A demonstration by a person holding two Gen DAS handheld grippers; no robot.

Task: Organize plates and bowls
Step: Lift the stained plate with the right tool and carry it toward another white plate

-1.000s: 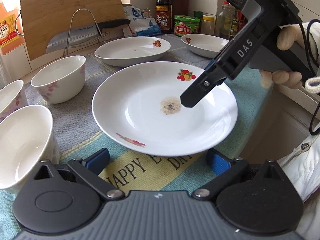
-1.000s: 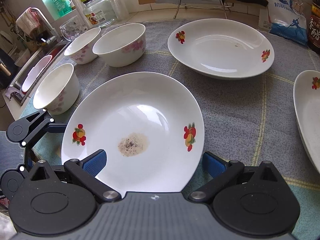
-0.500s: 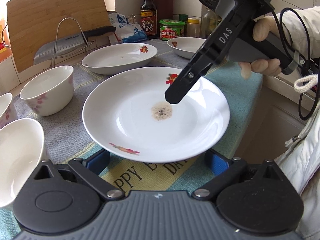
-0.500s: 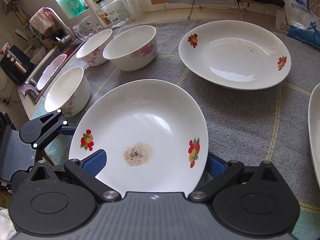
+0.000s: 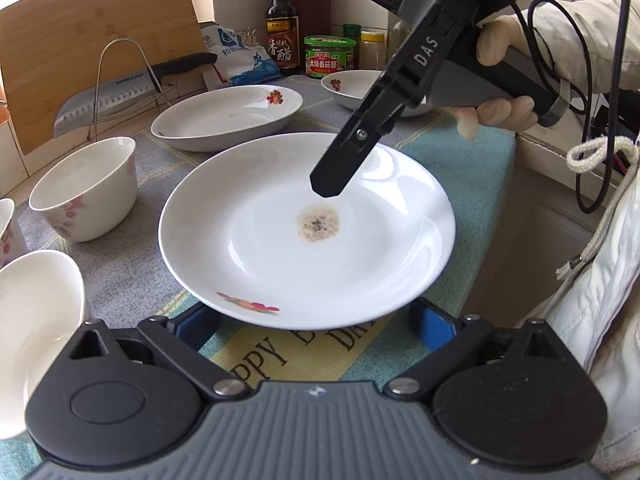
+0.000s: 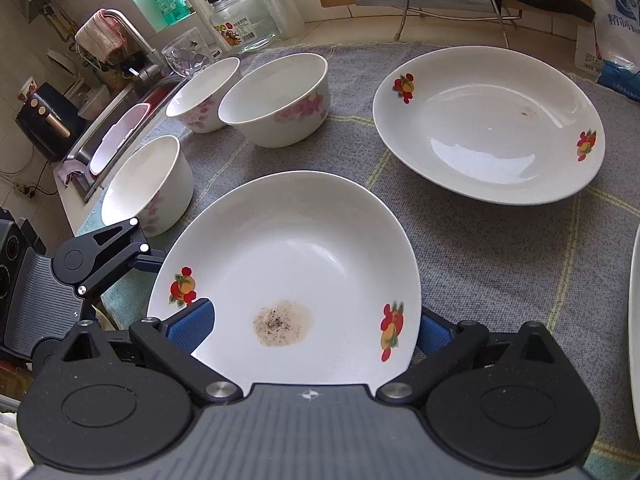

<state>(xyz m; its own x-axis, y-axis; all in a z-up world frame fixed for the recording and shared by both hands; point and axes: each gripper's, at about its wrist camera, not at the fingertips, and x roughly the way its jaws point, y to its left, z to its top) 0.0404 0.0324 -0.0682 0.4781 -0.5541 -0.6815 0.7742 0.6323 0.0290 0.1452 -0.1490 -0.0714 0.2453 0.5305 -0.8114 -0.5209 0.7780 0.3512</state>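
A white plate with fruit decals and a speckled brown stain (image 5: 308, 236) (image 6: 292, 276) sits nearest on the grey mat. My left gripper (image 5: 312, 326) is open, with the plate's near rim over its blue pads. My right gripper (image 6: 314, 328) is open with its jaws spread on either side of the plate's near rim; seen from the left wrist view, one black finger (image 5: 332, 180) hangs over the plate's centre. A second plate (image 6: 488, 124) (image 5: 228, 116) lies behind. Three flowered bowls (image 6: 276, 104) (image 6: 204, 94) (image 6: 148, 184) stand to the left.
A third dish (image 5: 360, 88) sits at the back right and shows at the right edge of the right wrist view (image 6: 634, 340). A knife on a wire rack (image 5: 120, 92), cutting board, sauce bottles and jars line the wall. A sink (image 6: 116, 132) lies left. The counter edge (image 5: 492, 216) drops off at right.
Both grippers have closed in on the stained plate, and the plate now lies between the right gripper's pads. The right finger has moved from the plate's right side to above its centre.
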